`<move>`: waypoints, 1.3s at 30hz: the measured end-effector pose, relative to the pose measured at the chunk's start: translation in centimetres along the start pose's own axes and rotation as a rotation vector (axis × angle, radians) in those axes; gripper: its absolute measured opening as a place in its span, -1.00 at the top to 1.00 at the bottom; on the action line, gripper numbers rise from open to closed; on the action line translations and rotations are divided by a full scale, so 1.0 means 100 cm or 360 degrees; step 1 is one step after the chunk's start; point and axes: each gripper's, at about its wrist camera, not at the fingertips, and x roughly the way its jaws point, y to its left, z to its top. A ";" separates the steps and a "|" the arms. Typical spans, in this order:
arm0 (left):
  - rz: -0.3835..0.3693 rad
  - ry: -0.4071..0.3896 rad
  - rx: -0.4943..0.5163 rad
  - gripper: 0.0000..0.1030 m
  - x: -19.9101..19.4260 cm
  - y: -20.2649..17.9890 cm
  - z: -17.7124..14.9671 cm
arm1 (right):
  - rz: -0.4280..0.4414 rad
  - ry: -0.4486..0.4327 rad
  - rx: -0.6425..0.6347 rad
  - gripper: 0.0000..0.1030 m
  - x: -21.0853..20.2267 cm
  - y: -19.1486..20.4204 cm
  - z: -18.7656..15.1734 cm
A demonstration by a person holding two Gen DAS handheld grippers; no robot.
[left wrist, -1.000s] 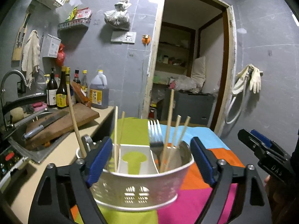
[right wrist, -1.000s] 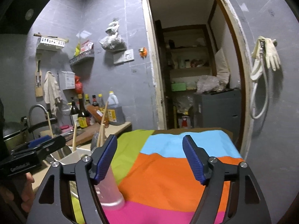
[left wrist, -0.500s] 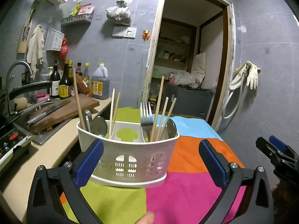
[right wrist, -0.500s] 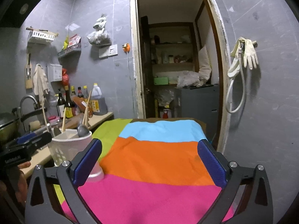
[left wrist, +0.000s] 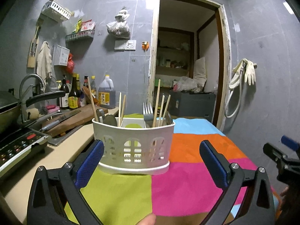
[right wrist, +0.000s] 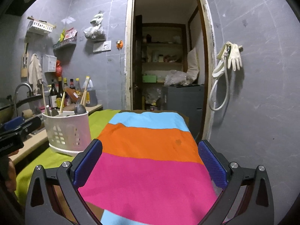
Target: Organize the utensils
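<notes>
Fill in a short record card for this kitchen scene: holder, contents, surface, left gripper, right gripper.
holder: white utensil holder, upright
contents: chopsticks, fork, spoons
surface: striped cloth, holder on its green part
left gripper: open, jaws just opened, nothing between them, holder just beyond
right gripper: open, jaws just opened, only cloth beyond

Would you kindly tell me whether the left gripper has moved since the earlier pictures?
Yes. The left gripper has backed away from the white plastic utensil caddy, which stays on the striped cloth; its jaws have just been opening, empty.

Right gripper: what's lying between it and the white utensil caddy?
Only bare striped cloth; in the right wrist view nothing lies between the open right gripper and the utensil caddy.
</notes>
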 end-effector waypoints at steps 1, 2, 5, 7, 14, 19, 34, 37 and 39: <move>0.0002 0.0000 0.0009 -0.94 -0.003 -0.001 -0.003 | -0.0001 -0.0005 -0.0004 -1.00 -0.003 0.001 -0.001; 0.0007 -0.0001 0.0017 -0.94 -0.005 -0.002 -0.006 | -0.0002 -0.0009 -0.0005 -1.00 -0.005 0.001 -0.002; 0.0020 0.0007 0.0020 -0.94 -0.010 -0.001 -0.013 | 0.0002 -0.0019 -0.0007 -1.00 -0.010 0.003 -0.004; 0.0019 0.0013 0.0010 -0.94 -0.012 0.000 -0.016 | 0.0008 -0.0011 0.0000 -1.00 -0.011 0.003 -0.006; 0.0030 0.0038 -0.0004 -0.94 -0.016 0.005 -0.021 | 0.0006 -0.0009 0.0004 -1.00 -0.011 0.006 -0.009; 0.0035 0.0046 -0.0005 -0.94 -0.016 0.004 -0.024 | 0.0010 -0.0008 0.0003 -1.00 -0.013 0.006 -0.011; 0.0030 0.0045 0.0006 -0.94 -0.015 0.003 -0.025 | 0.0010 0.0000 0.0011 -1.00 -0.010 0.009 -0.010; 0.0028 0.0050 -0.0002 -0.94 -0.014 0.004 -0.025 | 0.0009 0.0000 0.0008 -1.00 -0.009 0.009 -0.009; 0.0027 0.0052 -0.0003 -0.94 -0.014 0.005 -0.025 | 0.0011 0.0000 0.0012 -1.00 -0.009 0.009 -0.009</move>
